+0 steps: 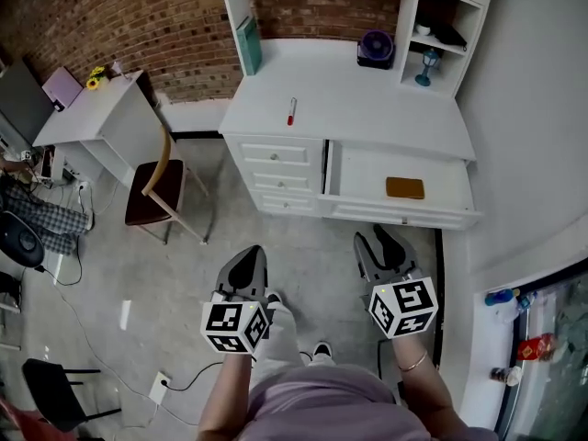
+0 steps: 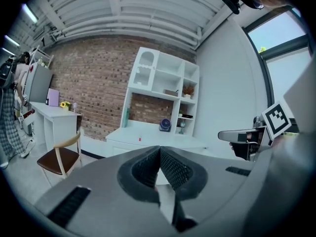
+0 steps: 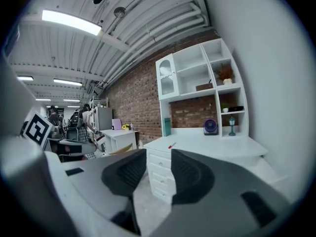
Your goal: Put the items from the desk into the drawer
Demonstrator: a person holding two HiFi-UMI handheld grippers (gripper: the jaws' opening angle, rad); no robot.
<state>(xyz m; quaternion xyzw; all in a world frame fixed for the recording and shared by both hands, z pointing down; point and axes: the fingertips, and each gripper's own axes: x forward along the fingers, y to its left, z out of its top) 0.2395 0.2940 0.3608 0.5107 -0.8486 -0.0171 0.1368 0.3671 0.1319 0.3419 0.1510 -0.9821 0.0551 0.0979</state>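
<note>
A brick wall [image 1: 138, 26] runs behind a white table [image 1: 367, 108], which fills the upper middle of the head view. At 7 o'clock of the table stands a chair [image 1: 152, 191]. The table's wide drawer [image 1: 358, 177] is pulled out at its 5 o'clock side, next to a stack of three closed small drawers.

The two claws hang over the floor, well apart from the table. The left claw [image 1: 250, 255] is at 6 o'clock of the pen. In its own view, the left claw [image 2: 159, 152] has its jaws together at the tips with nothing between them. The right claw [image 1: 374, 237] is at 6 o'clock of the open drawer. Its own view shows the right claw [image 3: 159, 154] with the jaws apart and empty.

A teal book [image 1: 248, 46] stands at the tabletop's 10 o'clock corner, and a purple fan [image 1: 375, 48] sits at 1 o'clock. A brown pad [image 1: 405, 188] lies flat in the drawer, toward its 3 o'clock end. A red pen [image 1: 291, 111] lies on the tabletop, left of centre.
</note>
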